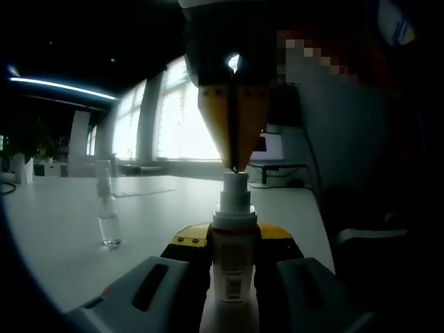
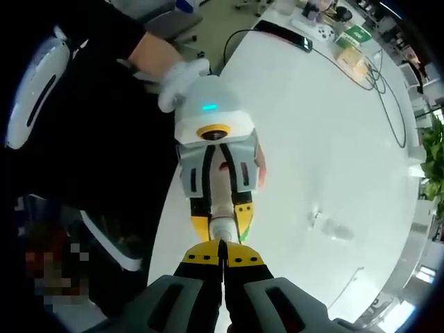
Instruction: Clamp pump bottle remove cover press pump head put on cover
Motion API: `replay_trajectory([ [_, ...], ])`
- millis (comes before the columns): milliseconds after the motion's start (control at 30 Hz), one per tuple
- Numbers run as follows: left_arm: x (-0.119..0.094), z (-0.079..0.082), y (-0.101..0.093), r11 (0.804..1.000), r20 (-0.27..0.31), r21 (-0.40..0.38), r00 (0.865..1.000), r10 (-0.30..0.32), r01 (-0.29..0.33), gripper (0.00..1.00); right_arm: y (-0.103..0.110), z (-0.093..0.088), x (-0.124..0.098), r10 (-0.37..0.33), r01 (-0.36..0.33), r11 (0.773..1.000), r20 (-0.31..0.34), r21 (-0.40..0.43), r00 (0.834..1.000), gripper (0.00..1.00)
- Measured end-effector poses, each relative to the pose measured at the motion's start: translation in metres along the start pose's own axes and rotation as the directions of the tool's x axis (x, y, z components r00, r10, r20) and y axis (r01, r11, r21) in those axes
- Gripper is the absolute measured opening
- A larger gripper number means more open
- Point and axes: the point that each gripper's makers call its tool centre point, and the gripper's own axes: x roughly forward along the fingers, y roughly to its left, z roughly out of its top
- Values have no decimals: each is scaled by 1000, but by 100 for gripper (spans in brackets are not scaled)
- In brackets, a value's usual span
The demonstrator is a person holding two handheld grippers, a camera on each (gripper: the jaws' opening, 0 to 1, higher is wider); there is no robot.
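On the white table: pump bottle (image 1: 234, 260) standing upright, clear cover (image 1: 106, 208) off and parked well to one side, also upright.
Left gripper (image 1: 232, 274): jaws clenched around the bottle's white body, low on the label, holding it steady just above the table (image 1: 55, 229).
Right gripper (image 2: 223, 260): yellow-tipped jaws pressed together, nothing between them, tips coming straight down onto the pump head (image 1: 234, 182).
In the left gripper view: right gripper (image 1: 234, 132) hanging from above, closed tips touching the top of the pump head, dead centre.
In the right gripper view: looking down the bottle's axis, pump head (image 2: 223, 227) right below the tips, left gripper (image 2: 220, 182) wrapped around the bottle beneath, gloved hand (image 2: 182, 75) behind it.
Key relation: bottle's long axis vertical, right gripper stacked directly over it along that same axis; press direction straight down into the left gripper's hold.
Step, by the look of it: pressing the pump head, cover already removed.
Still to come: cover back on; cover (image 2: 331, 225) sits well apart from the bottle, free right gripper the likelier one to fetch it.
Risk: off-centre push likely to tip the bottle in the clamp.
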Motion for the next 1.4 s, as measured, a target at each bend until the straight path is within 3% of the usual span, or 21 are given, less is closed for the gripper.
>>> replay_trajectory([
  [1400,0,0,-1,1000,-1,0,1000,-1,1,14,-1,0,0,11,-11,1000,9,4,1000,0],
])
